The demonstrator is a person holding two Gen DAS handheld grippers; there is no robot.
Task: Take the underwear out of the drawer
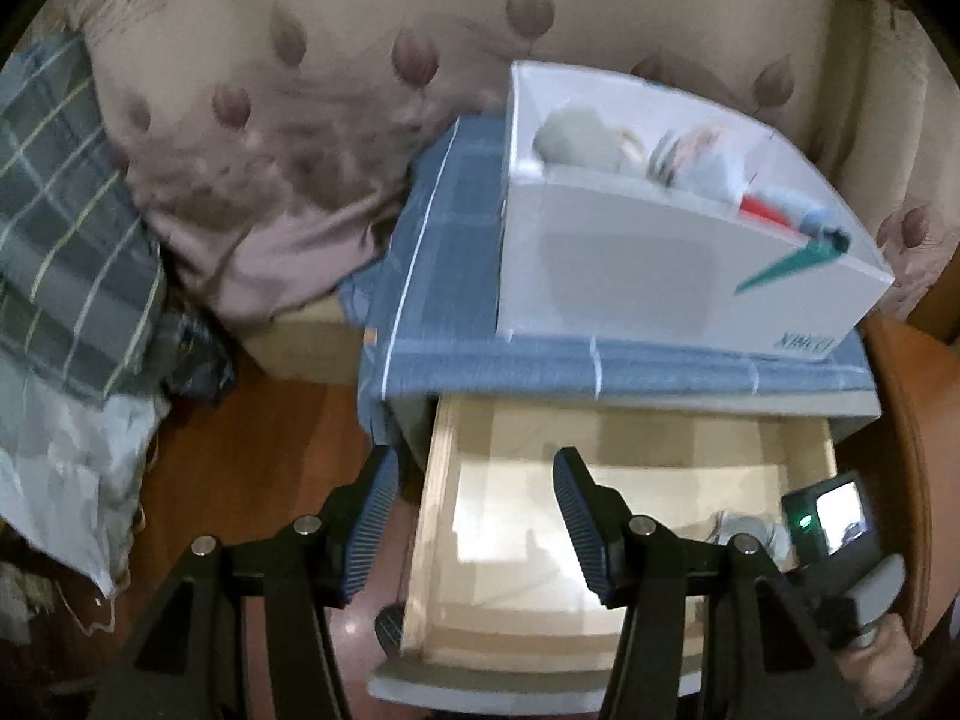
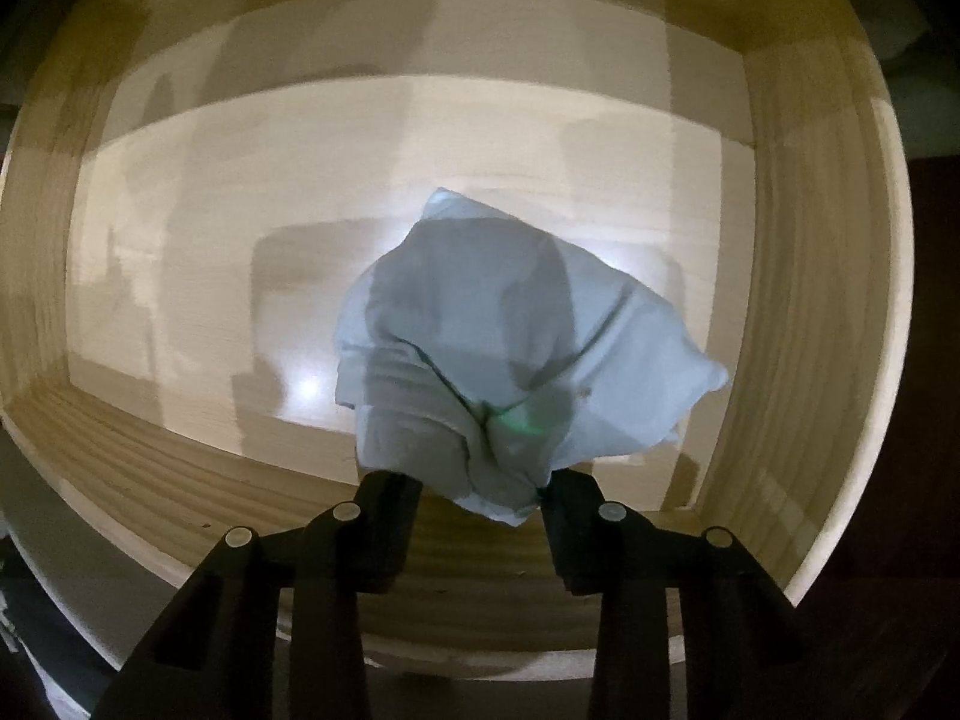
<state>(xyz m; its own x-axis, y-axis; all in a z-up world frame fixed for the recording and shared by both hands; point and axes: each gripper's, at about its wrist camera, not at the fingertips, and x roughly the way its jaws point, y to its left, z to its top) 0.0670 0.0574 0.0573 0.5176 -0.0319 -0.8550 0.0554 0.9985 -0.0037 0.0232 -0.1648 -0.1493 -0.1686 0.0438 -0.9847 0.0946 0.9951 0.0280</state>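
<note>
Right tongs (image 2: 480, 495) pointing straight down into the open drawer (image 2: 798, 300), clamped on the near edge of the pale blue underwear (image 2: 510, 348) bunched just ahead on the drawer floor; left tongs (image 1: 474, 516) spread empty, farther off above the drawer's left wall.

I see open wooden drawer (image 2: 198, 468), pale underwear (image 2: 516, 360) bunched on its floor; white box (image 1: 660, 264) on blue-clothed nightstand (image 1: 456, 360).
</note>
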